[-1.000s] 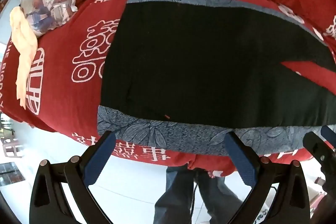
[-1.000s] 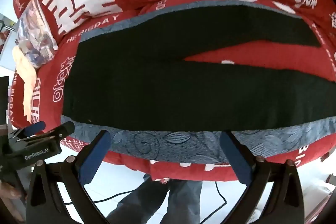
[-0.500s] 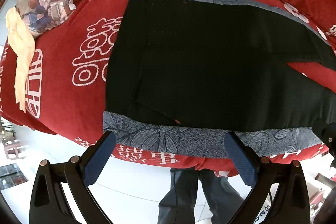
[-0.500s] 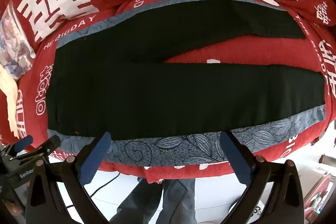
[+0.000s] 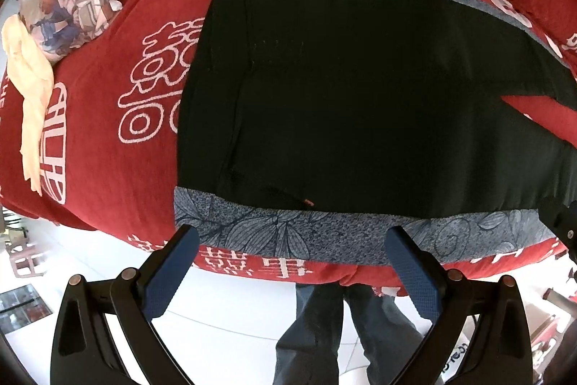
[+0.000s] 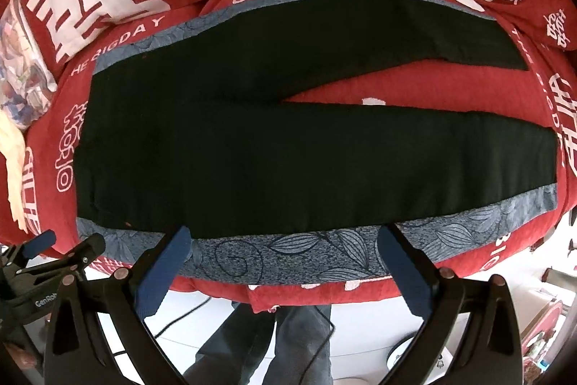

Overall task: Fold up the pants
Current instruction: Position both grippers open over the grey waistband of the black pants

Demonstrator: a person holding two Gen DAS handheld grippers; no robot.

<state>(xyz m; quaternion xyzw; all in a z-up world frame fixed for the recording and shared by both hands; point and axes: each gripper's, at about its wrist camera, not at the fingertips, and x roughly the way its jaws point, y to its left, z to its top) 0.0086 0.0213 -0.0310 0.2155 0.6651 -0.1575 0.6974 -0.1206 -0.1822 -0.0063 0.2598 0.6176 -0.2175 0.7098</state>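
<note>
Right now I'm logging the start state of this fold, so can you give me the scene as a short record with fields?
garment: black pants, spread flat, legs parted in a V
trim: blue-grey leaf-print bands along both outer edges
surface: red bedcover with white characters
left tongs: open, empty, at the near edge by the waist end
right tongs: open, empty, at the near edge by the leg
fold: not started
</note>
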